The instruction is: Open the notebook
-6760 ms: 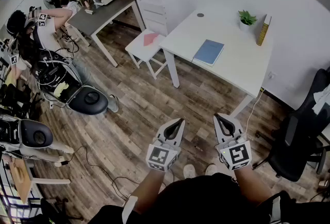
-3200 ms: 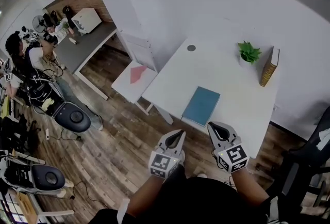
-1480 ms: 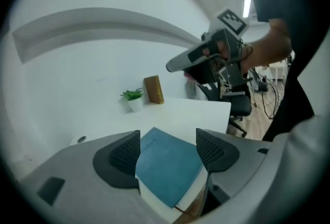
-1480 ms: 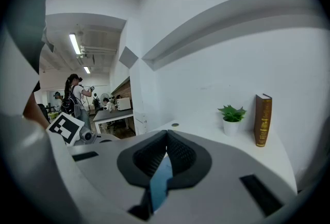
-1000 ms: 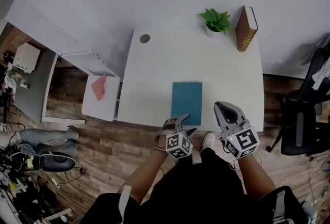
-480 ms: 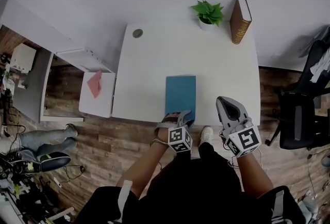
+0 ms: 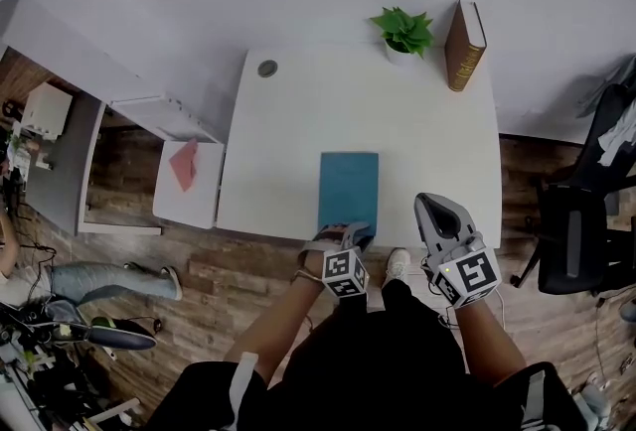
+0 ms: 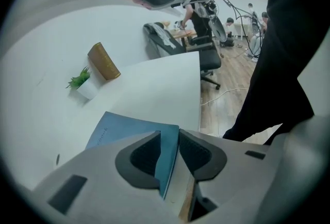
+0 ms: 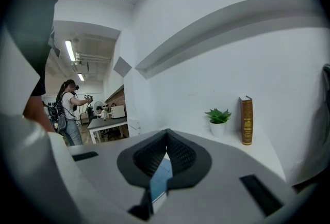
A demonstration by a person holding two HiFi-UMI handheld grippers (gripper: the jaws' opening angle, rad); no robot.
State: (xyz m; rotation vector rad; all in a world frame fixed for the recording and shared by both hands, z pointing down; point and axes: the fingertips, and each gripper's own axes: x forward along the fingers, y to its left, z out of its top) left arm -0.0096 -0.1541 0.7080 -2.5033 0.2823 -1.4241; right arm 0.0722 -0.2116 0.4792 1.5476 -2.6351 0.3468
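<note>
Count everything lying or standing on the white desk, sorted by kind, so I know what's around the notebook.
Notebook: 1
Potted plant: 1
Brown book: 1
Round grey grommet: 1
Total: 4

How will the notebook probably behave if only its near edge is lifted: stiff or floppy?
The notebook looks thin and lies flat on the smooth table, so it is probably light and may slide when pushed. Seen close up, its cover edge is thin, so the cover will likely flex rather than stay stiff.
</note>
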